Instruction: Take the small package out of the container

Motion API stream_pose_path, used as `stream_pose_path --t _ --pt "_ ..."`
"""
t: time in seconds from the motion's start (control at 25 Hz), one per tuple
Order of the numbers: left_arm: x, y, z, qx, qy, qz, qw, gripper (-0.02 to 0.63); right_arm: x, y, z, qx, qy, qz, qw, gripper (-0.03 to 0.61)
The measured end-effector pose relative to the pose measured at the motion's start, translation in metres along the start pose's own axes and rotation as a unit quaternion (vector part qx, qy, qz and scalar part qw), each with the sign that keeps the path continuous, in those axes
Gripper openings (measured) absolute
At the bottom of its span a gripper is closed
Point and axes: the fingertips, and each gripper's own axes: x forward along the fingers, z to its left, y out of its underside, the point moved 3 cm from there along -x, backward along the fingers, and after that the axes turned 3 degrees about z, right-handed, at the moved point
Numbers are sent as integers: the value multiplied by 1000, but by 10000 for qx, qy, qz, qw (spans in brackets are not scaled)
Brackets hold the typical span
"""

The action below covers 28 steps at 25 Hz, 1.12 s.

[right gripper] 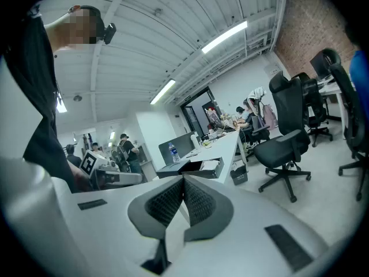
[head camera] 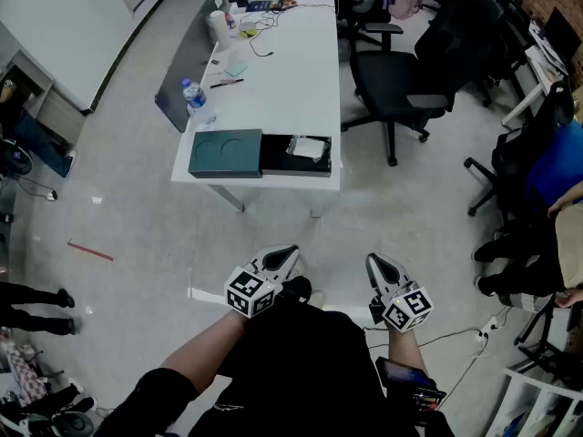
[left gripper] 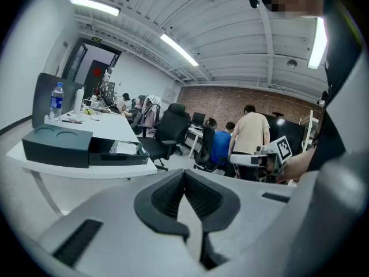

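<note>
One long white table (head camera: 301, 71) is standing on a glossy grey floor (head camera: 137, 217) at upper centre of the head view, with black swivel chairs (head camera: 401, 89) crowding its right side. At the table's near end a flat, dark green rectangular container (head camera: 273, 162) is lying open, its ring-embossed lid (head camera: 225, 153) to the left. The small package (head camera: 308, 147), pale and clear-wrapped, is resting inside. Well apart, low in the frame, the left hand-held gripper (head camera: 286, 253) and right hand-held gripper (head camera: 375, 262) are pointing tableward, jaws pressed together on nothing.
</note>
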Motion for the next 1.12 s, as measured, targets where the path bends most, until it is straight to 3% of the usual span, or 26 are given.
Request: stream_pose_path --t 1.12 --pt "-53 14 -30 110 -424 10 9990 9 -24 19 33 -94 -228 -12 9997 26"
